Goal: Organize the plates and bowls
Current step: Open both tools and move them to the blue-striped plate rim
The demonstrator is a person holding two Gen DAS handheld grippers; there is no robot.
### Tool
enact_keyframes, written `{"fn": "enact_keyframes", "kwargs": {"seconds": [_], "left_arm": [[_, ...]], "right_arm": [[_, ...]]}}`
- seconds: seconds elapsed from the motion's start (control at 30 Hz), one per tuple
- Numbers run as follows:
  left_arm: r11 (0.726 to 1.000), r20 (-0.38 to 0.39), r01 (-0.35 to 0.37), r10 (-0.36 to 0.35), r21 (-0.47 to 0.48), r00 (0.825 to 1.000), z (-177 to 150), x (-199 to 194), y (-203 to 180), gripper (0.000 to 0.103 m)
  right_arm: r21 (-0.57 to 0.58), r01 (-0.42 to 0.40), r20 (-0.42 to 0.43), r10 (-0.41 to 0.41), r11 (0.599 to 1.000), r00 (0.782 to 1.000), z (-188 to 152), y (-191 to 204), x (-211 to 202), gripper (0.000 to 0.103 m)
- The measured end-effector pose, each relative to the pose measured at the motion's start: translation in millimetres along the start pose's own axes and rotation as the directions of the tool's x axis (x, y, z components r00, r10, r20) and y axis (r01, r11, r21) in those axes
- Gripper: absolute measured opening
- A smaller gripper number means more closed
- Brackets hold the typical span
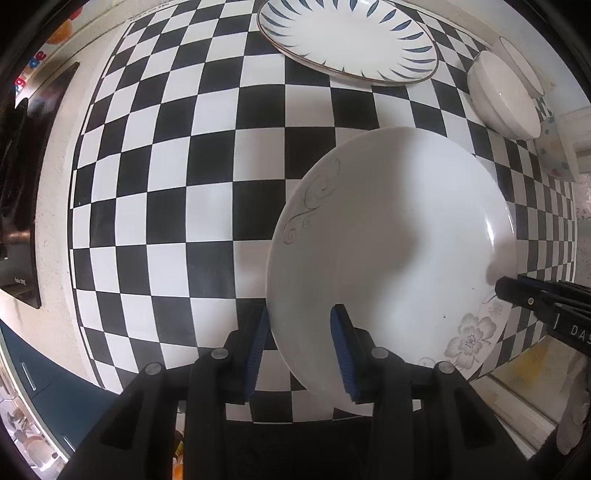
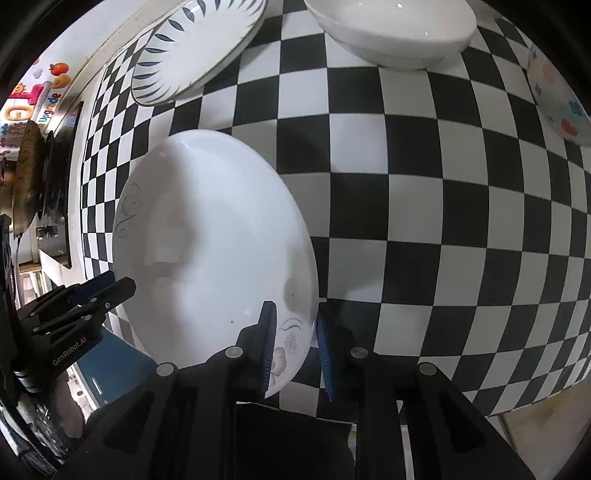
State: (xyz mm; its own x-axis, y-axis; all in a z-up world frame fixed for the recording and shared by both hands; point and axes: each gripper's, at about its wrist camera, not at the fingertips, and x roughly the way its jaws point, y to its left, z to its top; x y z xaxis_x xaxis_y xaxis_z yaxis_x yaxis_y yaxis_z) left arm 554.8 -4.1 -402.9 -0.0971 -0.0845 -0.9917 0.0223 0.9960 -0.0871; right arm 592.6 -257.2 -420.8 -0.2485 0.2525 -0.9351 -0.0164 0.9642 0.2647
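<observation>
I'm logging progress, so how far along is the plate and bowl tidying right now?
Early. Nothing looks stacked yet. In hand: the left hand-held gripper and right hand-held gripper each straddle the floral plate rim, jaws not visibly closed. Left: the blue-leaf plate, white bowl and patterned bowl sit apart on the checkered cloth.

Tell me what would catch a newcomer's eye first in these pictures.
The black-and-white checkered tablecloth fills both views. On it lies a big white flowered plate, its near rim straddled by the open left tongs and right tongs. Farther back sit a blue-leaf plate and a white bowl.
</observation>
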Motion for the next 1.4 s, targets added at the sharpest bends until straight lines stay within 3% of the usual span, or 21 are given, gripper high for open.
{"fn": "enact_keyframes", "kwargs": {"seconds": [0.17, 0.27, 0.33, 0.4, 0.6, 0.83, 1.03, 1.2, 1.4], "left_arm": [[1.000, 0.077, -0.011, 0.011, -0.003, 0.997, -0.2, -32.2, -3.4, 0.033], [1.000, 0.173, -0.012, 0.016, -0.027, 0.985, 7.9, -57.5, -0.9, 0.033], [0.999, 0.233, -0.016, 0.023, -0.035, 0.972, 17.6, -73.1, 1.7, 0.033], [0.999, 0.267, -0.023, 0.032, -0.039, 0.963, 28.5, -83.2, 6.7, 0.034], [0.999, 0.308, -0.015, 0.028, -0.044, 0.951, 71.2, -101.6, 26.1, 0.034], [0.998, 0.318, -0.001, 0.019, -0.056, 0.948, 124.4, -103.7, 47.7, 0.034], [0.995, 0.250, 0.069, -0.049, -0.073, 0.967, 172.4, -78.2, 62.6, 0.034], [0.980, 0.167, 0.180, -0.163, -0.090, 0.972, 207.6, -44.3, 70.6, 0.034], [0.963, 0.084, 0.254, -0.247, -0.085, 0.965, 231.8, -8.8, 68.0, 0.034]], "right_arm": [[0.002, 0.030, 0.056, -0.030, 1.000, 0.998, 2.2, -0.6, -21.0, 0.028], [0.001, 0.003, 0.100, -0.003, 1.000, 0.995, 7.4, 1.3, -38.2, 0.050], [-0.008, -0.021, 0.138, 0.022, 1.000, 0.990, 14.3, 5.0, -51.7, 0.071], [-0.014, -0.042, 0.175, 0.044, 0.999, 0.984, 22.4, 9.9, -63.4, 0.074], [-0.032, -0.079, 0.264, 0.085, 0.996, 0.961, 53.8, 32.7, -93.5, 0.075], [-0.065, -0.045, 0.312, 0.063, 0.997, 0.948, 113.8, 59.4, -113.5, 0.076], [-0.018, -0.051, 0.252, 0.054, 0.999, 0.966, 184.5, 54.4, -92.2, 0.076], [0.044, -0.064, 0.183, 0.055, 0.997, 0.982, 233.9, 40.8, -62.8, 0.073], [0.070, -0.054, 0.077, 0.049, 0.996, 0.996, 267.0, 30.2, -28.7, 0.056]]}}
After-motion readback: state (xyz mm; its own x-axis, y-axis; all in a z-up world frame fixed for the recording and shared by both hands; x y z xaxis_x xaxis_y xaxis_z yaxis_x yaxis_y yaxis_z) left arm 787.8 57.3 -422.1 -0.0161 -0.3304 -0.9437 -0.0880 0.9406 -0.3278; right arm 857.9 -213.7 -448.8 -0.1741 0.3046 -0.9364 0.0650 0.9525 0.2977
